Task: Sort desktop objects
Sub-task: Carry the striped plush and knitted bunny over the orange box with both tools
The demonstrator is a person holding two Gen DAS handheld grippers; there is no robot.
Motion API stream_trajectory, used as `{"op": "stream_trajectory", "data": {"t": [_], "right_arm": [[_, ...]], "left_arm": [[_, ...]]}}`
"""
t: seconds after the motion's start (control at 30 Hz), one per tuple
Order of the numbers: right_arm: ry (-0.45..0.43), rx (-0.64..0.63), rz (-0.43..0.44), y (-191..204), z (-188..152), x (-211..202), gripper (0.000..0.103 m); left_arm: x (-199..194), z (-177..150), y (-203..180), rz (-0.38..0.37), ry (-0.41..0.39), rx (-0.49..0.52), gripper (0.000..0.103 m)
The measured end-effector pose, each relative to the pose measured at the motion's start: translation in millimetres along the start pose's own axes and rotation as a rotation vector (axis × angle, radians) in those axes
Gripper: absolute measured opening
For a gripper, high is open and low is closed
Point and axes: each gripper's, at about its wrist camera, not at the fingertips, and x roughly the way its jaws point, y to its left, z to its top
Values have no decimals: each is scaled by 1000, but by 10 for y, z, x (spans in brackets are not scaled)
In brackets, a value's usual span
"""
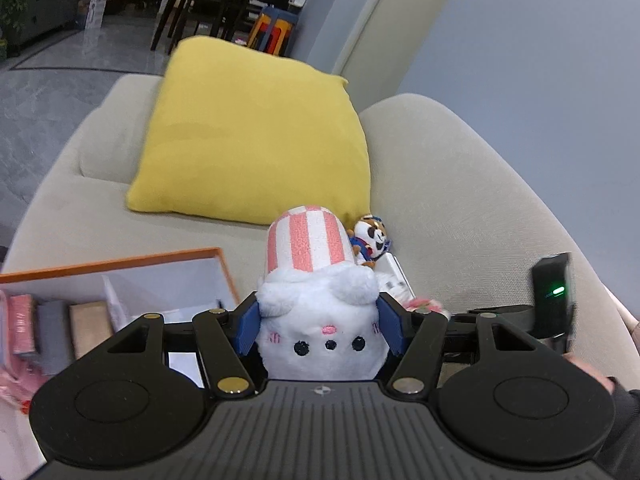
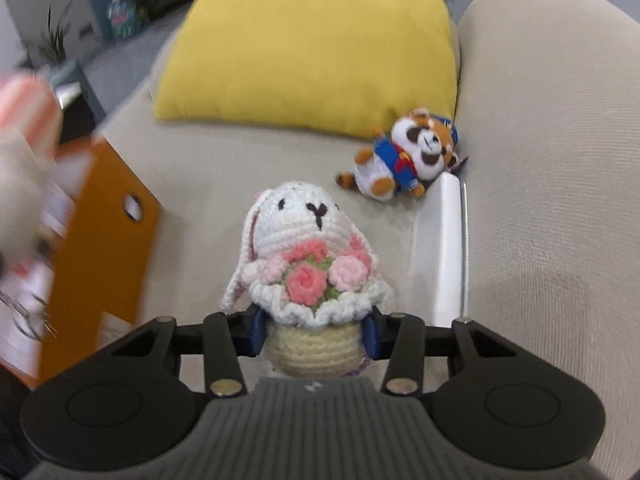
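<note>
Both toys are in the carry step of the sorting. The left gripper (image 1: 320, 328) is clamped on a white plush with a pink-striped hat (image 1: 320, 312), held up beside the orange-rimmed storage box (image 1: 120, 261). The right gripper (image 2: 316, 330) pinches the woven base of a crocheted bunny with a rose bouquet (image 2: 304, 264) above the beige sofa (image 2: 540, 200). A raccoon plush (image 2: 404, 160) lies near the yellow cushion (image 2: 312, 48), unsorted. Next, each toy probably needs carrying over the box's open compartments and releasing inside.
</note>
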Motion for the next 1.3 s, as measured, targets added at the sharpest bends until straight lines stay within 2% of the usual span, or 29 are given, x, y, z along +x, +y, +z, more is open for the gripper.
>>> {"op": "stream_trajectory", "data": {"t": [0.13,0.37,0.5,0.67,0.93,1.03,1.3], "right_arm": [[-74,25,52,313,32,-326,47],[-207,-20,165,1005,30,-855,47],[-224,-50,249,1369,-13,-946,48],[-141,-74,327,1754,-42,-723,48],[15,-154,354,2276,-27,-165,48],[61,-150,354,2375,17,51,48],[168,-96,369,2453,-6,515,48]], "left_arm": [[-262,-27,122,2,-21,4,70],[-754,-92,389,35,-44,30,70],[-977,-144,550,58,-21,47,70],[-1105,-236,798,122,51,72,70],[-908,-305,1280,186,202,20,70],[-733,-323,1409,231,248,26,70],[-495,-545,1631,260,360,36,70]]}}
